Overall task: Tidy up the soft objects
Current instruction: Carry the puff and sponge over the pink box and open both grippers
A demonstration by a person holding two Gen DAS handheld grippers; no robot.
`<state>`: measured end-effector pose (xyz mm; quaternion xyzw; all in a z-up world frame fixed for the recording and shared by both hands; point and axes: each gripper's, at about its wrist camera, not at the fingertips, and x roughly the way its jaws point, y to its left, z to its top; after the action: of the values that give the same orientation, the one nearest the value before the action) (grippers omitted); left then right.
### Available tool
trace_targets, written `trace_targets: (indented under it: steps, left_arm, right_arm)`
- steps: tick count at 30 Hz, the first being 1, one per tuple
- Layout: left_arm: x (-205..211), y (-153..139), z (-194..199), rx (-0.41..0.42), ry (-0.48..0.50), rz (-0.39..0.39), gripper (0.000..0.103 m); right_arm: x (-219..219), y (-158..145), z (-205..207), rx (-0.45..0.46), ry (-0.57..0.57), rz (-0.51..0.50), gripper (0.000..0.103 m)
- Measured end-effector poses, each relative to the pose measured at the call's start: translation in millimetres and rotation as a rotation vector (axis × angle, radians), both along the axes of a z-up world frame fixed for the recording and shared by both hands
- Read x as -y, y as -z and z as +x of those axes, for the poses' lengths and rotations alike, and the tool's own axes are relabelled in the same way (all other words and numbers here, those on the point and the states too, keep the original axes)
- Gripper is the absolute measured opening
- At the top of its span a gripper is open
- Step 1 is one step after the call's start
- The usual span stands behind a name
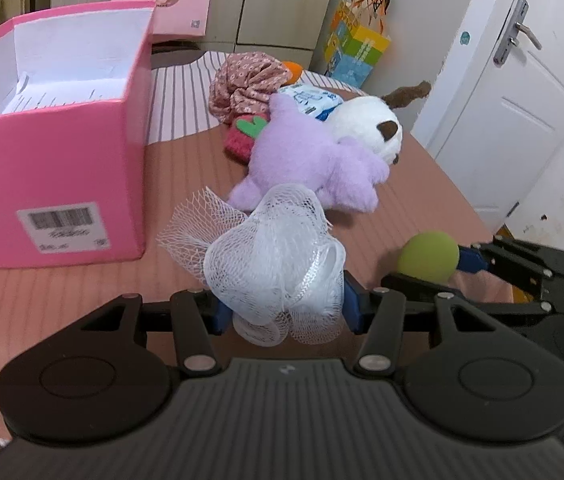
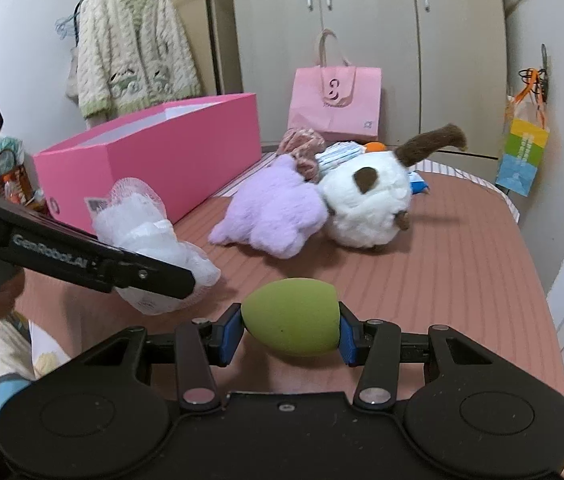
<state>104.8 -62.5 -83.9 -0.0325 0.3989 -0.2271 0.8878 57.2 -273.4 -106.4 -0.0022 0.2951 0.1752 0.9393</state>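
Observation:
My left gripper (image 1: 284, 306) is shut on a white mesh bath puff (image 1: 278, 264), held just above the brown mat; the puff (image 2: 150, 232) bulges out around the blue pads. To its right, my right gripper (image 2: 291, 332) is shut on a green egg-shaped sponge (image 2: 292, 316), seen also as the sponge (image 1: 428, 256) in the left wrist view. An open pink box (image 1: 54, 160) stands at the left, its white inside showing. Behind lie a purple plush (image 1: 306, 156) and a white-and-brown plush dog (image 1: 366, 128), touching each other.
Behind the plush toys sit a floral cloth bundle (image 1: 250, 80), a red knitted strawberry (image 1: 242, 136), a blue-printed packet (image 1: 310, 100) and something orange (image 1: 294, 70). A pink paper bag (image 2: 334, 100) leans on the wardrobe. A white door (image 1: 514, 92) stands at right, the mat edge below it.

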Motion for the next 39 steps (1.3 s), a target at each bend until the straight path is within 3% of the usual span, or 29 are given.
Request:
trace_targets:
  steps: [8,22,29,39]
  left_arm:
    - [-30,-14,-18,0.005,0.011,0.059,0.050]
    - [-108,-62,-28,-0.101,0.066,0.125,0.050]
    - [-133,-99,-7,-0.033,0.081,0.074,0.050]
    - [-148,-130,73,0.049,0.037,0.038,0.050]
  right_arm:
    - [-26,-21,-2,-0.054,-0.101,0.012,0.053]
    - [-112,-74,13,-0.230,-0.396,0.005,0.053]
    - [-146,-112,34,-0.158,-0.454,-0.050,0.053]
    - [-165,-148,99,-0.035,-0.416,-0.105,0.053]
